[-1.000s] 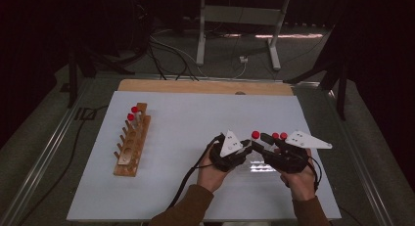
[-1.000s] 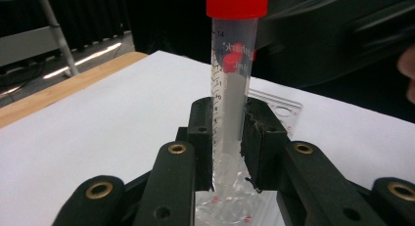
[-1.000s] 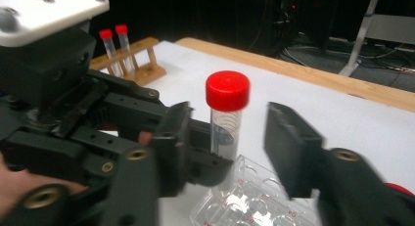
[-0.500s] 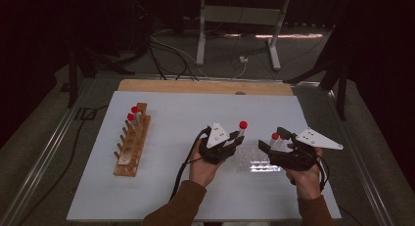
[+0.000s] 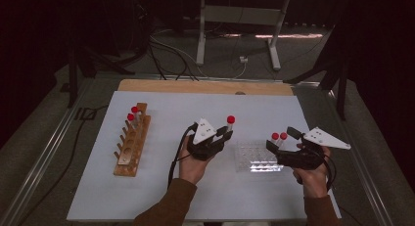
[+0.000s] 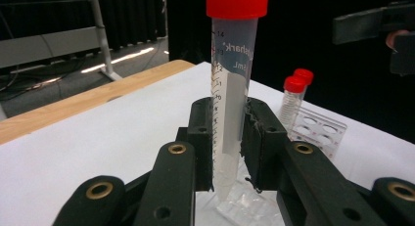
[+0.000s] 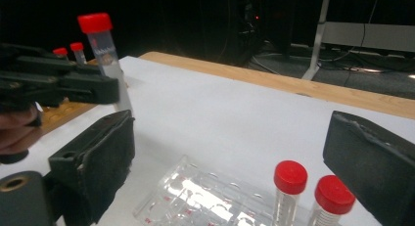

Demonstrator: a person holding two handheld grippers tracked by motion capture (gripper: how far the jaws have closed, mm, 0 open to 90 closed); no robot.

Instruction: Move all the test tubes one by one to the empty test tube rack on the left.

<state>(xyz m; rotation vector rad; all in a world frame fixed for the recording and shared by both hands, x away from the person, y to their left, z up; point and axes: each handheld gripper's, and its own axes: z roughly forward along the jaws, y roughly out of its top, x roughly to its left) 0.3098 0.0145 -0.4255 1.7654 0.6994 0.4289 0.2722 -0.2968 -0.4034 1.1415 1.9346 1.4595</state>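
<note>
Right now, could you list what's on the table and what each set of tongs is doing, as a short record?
left tongs: shut on held tube, upright
right tongs: open, jaws have just been opening, nothing pressed
clear rack: two red-capped tubes standing in it
wooden rack: two capped tubes at far end
surface: white table

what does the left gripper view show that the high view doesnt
The left gripper view alone gives the printed scale on the held tube and the pads pressing its sides. The high view alone gives the wooden rack with two red-capped tubes, both hands, and the left gripper and right gripper, the right one open. Both show the held tube upright, the clear rack and the two tubes standing in it.
</note>
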